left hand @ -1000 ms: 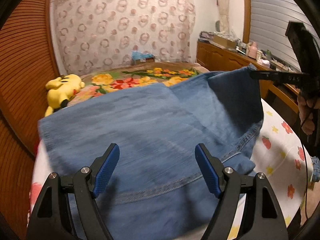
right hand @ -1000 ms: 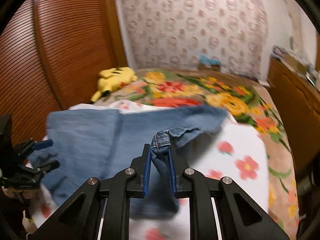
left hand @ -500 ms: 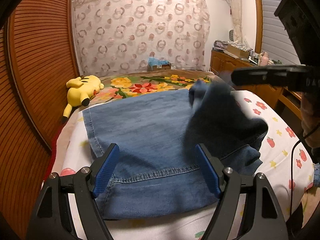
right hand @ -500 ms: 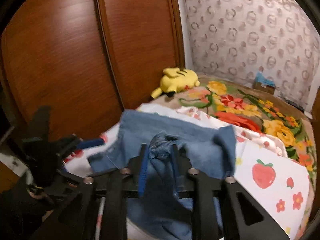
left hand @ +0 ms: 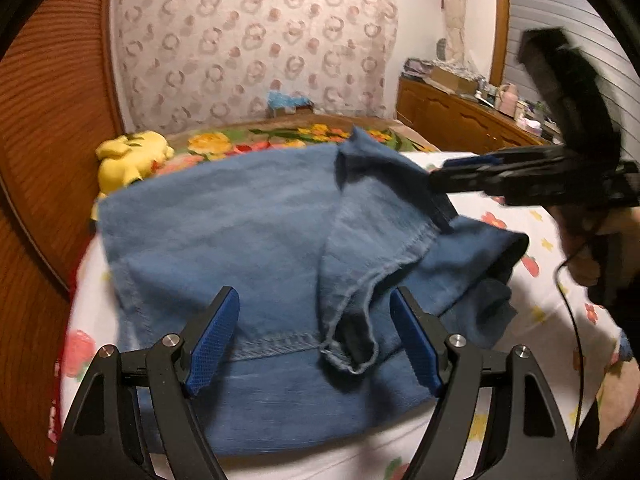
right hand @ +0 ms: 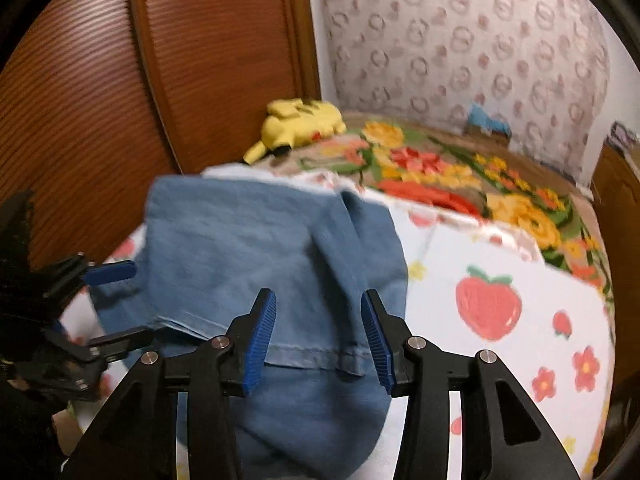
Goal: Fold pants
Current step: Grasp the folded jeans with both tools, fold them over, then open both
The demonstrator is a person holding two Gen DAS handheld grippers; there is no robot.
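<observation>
- The pants (left hand: 248, 232) lie on the bed's strawberry sheet (right hand: 500, 280), one flap thrown loosely across the top, likely a fold just laid.
- Right gripper (right hand: 318, 340) hovers above the hem, jaws apart, holding nothing.
- Left gripper (left hand: 314, 340) hangs wide open over the near edge, probably ready to smooth it.
- A yellow plush (left hand: 128, 156) sits beyond.

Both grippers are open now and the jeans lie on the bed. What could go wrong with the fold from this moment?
1. The folded-over flap of the jeans lies bunched and crooked, with a curled hem near the left gripper; pressing it flat now may lock in wrinkles.
2. The jeans overhang the near edge of the bed below the right gripper, so they might slide off.
</observation>
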